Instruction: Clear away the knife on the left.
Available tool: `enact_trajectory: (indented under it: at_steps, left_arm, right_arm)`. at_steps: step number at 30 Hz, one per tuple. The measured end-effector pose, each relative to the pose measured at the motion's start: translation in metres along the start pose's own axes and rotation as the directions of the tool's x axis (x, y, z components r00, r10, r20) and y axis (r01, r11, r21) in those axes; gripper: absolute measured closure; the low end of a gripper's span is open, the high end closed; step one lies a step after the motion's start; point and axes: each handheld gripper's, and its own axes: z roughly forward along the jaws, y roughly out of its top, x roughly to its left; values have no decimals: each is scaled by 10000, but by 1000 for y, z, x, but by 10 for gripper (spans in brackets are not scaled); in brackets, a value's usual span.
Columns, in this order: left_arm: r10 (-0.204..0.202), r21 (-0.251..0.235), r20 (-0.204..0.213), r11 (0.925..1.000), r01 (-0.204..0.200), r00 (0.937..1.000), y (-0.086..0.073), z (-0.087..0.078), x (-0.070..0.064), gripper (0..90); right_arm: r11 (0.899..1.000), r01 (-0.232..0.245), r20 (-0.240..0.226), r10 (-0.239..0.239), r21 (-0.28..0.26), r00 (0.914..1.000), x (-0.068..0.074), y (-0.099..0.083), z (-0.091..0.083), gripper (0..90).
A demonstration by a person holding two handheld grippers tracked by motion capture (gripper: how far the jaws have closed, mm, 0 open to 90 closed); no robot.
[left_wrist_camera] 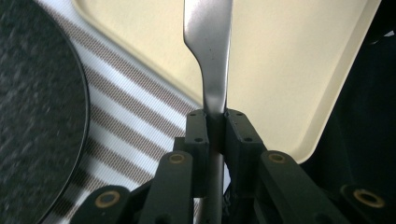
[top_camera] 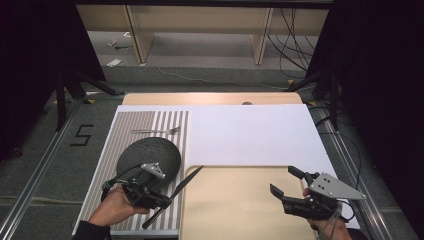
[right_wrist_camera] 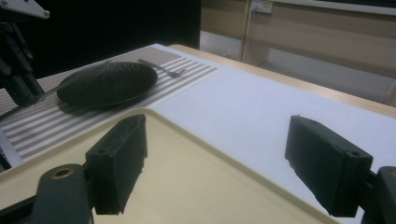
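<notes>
Left gripper (top_camera: 167, 200) is clamping a table knife (top_camera: 186, 184) by the handle, jaws shut tight on the metal. In the high view the knife is running diagonally from the fingers up and away, blade tip reaching over the near-left corner of the cream tray (top_camera: 235, 205). The left gripper view is showing what the high view is not: the handle widening into the blade (left_wrist_camera: 208, 42) straight ahead of the fingers, hanging over the tray's rounded rim (left_wrist_camera: 299, 154), with striped placemat (left_wrist_camera: 135, 116) and the dark plate (left_wrist_camera: 32, 116) off to one side of the fingers.

Right gripper (top_camera: 289, 182) is sitting over the tray's near-right part, jaws spread wide, gripping nothing. The right gripper view is looking between its two pads (right_wrist_camera: 119, 158) across the tray (right_wrist_camera: 187, 177), with its rim and then bare white mat (right_wrist_camera: 252, 107) beyond the fingers; farther off the plate (right_wrist_camera: 108, 83) and a fork (right_wrist_camera: 164, 69) are lying on the striped mat.

The high view is placing the fork (top_camera: 156, 131) past the plate (top_camera: 149, 159), well away from both sets of fingers. Open room: the tray surface between the two grippers, and the white mat (top_camera: 250, 135) beyond the tray's far edge.
</notes>
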Motion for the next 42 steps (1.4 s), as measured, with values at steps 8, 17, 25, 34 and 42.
enact_trajectory:
  at_steps: [8, 17, 25, 34, 42]
  left_arm:
    - [-205, -506, 160, 9985, 213, 9997, 13, 0, -13, 800]
    - [364, 134, 652, 9992, -373, 9972, 40, 20, -31, 800]
    - [159, 1034, 769, 9944, -239, 9969, 60, 39, -28, 800]
    - [-76, 1795, 1132, 9837, -130, 9935, 78, 64, -30, 799]
    - [71, 2400, 1266, 9701, -376, 9919, 88, 84, -41, 799]
  right_arm:
    - [10000, 29, 26, -29, 4, 10000, 0, 0, 0, 217]
    - [10000, 10, 30, -10, -27, 10000, 0, 0, 0, 217]
    - [9999, -12, 49, 12, -112, 10000, -1, 1, -1, 217]
    - [9999, -42, 38, 42, -164, 10000, -1, 1, -1, 217]
    - [9999, -39, 13, 39, -145, 10000, -1, 1, -1, 217]
